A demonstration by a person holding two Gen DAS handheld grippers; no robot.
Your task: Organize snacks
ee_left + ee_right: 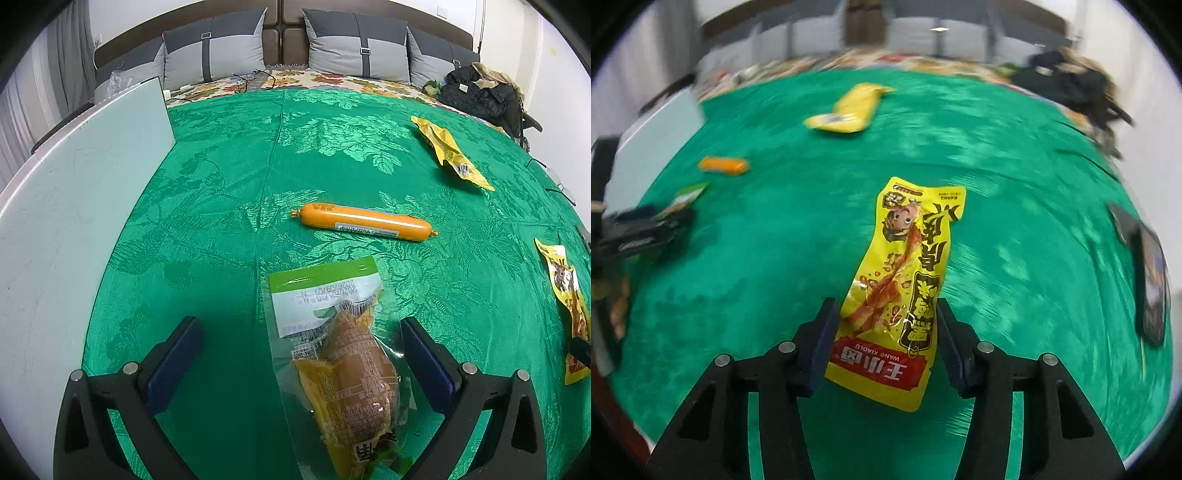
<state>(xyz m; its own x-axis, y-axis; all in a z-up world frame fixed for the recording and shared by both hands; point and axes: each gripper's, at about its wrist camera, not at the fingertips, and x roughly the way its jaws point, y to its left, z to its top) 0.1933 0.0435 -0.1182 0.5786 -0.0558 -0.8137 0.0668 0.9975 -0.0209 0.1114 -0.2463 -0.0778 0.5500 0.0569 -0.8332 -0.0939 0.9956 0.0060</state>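
Observation:
My left gripper (301, 332) is open, its jaws wide on either side of a clear snack bag with a green-and-white label (340, 354) lying on the green cloth (221, 221). An orange sausage stick (364, 222) lies just beyond it. My right gripper (884, 314) is shut on a yellow snack packet with a cartoon face (905, 280), pinched by its sides above the cloth; it also shows in the left wrist view (567, 299). A second yellow packet (448, 151) lies at the far right, and shows in the right wrist view (849, 109).
A white board (74, 206) lies along the left of the bed. Grey pillows (214, 51) line the headboard. A dark jacket (484, 92) sits at the far right corner. A dark flat object (1148, 273) lies at the right edge. The right wrist view is motion-blurred.

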